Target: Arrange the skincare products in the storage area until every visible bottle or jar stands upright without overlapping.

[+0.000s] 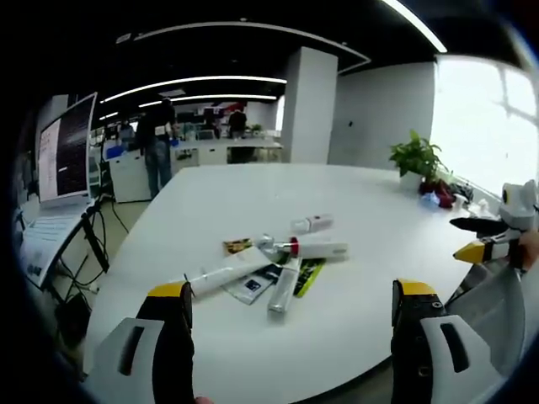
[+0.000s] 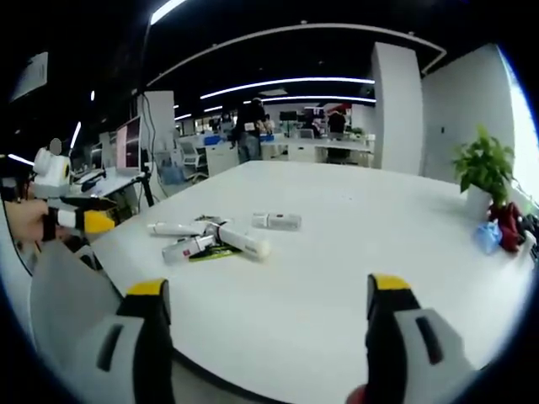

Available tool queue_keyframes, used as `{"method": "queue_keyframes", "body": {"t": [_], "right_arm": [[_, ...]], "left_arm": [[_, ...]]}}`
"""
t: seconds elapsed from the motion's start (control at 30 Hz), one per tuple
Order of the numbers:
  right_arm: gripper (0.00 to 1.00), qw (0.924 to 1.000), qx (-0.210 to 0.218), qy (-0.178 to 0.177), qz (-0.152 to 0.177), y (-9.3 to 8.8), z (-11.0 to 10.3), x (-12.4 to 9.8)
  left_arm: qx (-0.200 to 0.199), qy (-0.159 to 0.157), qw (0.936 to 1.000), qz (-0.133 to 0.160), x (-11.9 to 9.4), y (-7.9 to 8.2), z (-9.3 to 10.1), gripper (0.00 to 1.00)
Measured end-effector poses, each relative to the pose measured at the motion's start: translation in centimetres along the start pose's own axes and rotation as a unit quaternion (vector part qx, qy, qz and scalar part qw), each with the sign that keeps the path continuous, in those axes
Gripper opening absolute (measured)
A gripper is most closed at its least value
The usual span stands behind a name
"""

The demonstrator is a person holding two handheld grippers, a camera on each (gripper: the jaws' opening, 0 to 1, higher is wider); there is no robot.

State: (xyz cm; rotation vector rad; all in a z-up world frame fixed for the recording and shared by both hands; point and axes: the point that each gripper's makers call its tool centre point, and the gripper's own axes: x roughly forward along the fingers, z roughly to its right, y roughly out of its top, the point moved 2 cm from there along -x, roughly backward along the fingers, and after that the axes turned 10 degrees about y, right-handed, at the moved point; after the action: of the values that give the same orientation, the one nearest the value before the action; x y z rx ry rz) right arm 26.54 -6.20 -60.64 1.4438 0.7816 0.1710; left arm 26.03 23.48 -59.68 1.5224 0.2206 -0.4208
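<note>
**Approach to the pile of tubes: both grippers open and empty**

The left gripper (image 1: pixel 286 316) is hovering over the near edge of the table (image 1: pixel 362 202) with its jaws spread wide and nothing between them. The right gripper (image 2: pixel 268 316) is holding the same posture in the right gripper view: jaws wide apart, gripping nothing. In the left gripper view, the right gripper's yellow-tipped jaw is showing at the right edge.

Just beyond the jaws, the skincare products are lying flat in a loose pile near the table's middle. A long white tube (image 1: pixel 221 276) is pointing toward the left jaw. A silver tube (image 1: pixel 284 289) is resting across flat sachets (image 1: pixel 253 286). A red-banded tube (image 1: pixel 310 248) is lying crosswise at the top of the pile, touching the others. A small bottle (image 1: pixel 312 223) is lying apart, just behind the pile.

Judgement: no item is standing yet, so the task is at its start. The isolated small bottle is likely the easiest first pick. Grip each tube across its body near the cap end, lift clear before tilting, and set it down away from the pile to avoid overlap. Slim tubes will probably topple easily; release slowly.

The table is white, smooth and broad. A potted plant (image 1: pixel 415 158) is standing at the far right. Further back, people are standing by desks, beside a white pillar (image 1: pixel 307 105).
</note>
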Motion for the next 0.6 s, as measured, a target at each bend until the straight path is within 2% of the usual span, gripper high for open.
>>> {"method": "queue_keyframes", "body": {"t": [0.6], "right_arm": [[0.97,1.0,0.0,0.0,-0.006,-0.17,0.02,0.07]], "left_arm": [[0.005,-0.006,1.0,-0.005,0.06,-0.17,0.11,0.97]]}}
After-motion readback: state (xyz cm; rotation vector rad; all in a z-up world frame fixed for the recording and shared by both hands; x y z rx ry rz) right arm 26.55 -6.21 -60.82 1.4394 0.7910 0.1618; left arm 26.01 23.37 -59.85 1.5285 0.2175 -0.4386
